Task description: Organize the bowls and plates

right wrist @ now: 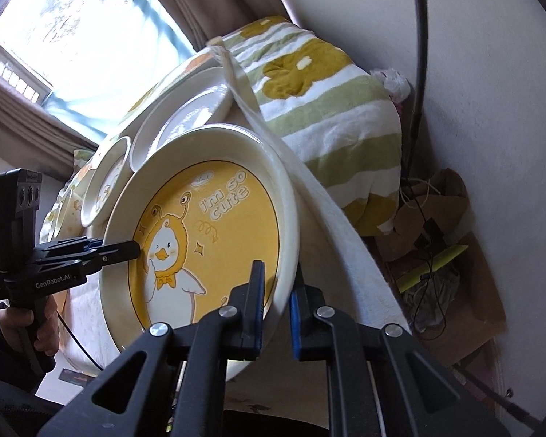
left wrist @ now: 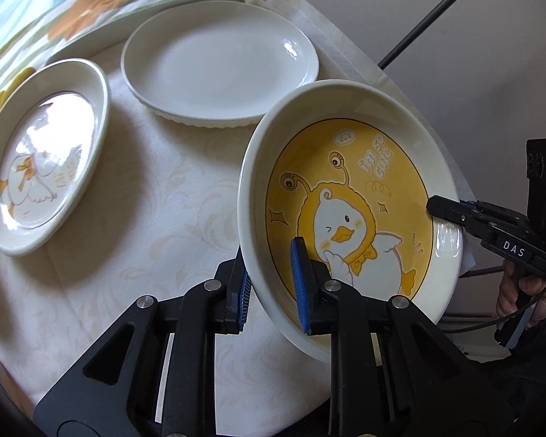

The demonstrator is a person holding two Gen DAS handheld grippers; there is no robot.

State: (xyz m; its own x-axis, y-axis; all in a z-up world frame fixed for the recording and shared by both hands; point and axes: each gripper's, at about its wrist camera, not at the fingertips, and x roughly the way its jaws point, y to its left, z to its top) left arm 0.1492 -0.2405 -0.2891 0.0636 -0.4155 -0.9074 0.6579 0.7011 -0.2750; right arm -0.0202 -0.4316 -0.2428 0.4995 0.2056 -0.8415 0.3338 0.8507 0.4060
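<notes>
Left claw [left wrist: 273, 284] hides yellow duck plate [left wrist: 349, 196] rim; white-duck plate [left wrist: 43, 167] glare-washed.

Daylight floods in from the window [right wrist: 72, 32], which is blown out to near white with no detail outside. Glare from it washes over the duck-print plate [left wrist: 43, 156] on the tablecloth [left wrist: 156, 196], hiding part of its drawing, and a smaller highlight sits on the rim of the yellow plate [left wrist: 349, 215]. Soft shadows lie beside the plates, away from the window. Both fisheye views bend straight lines and darken to black at the corners. Focus is sharp.
</notes>
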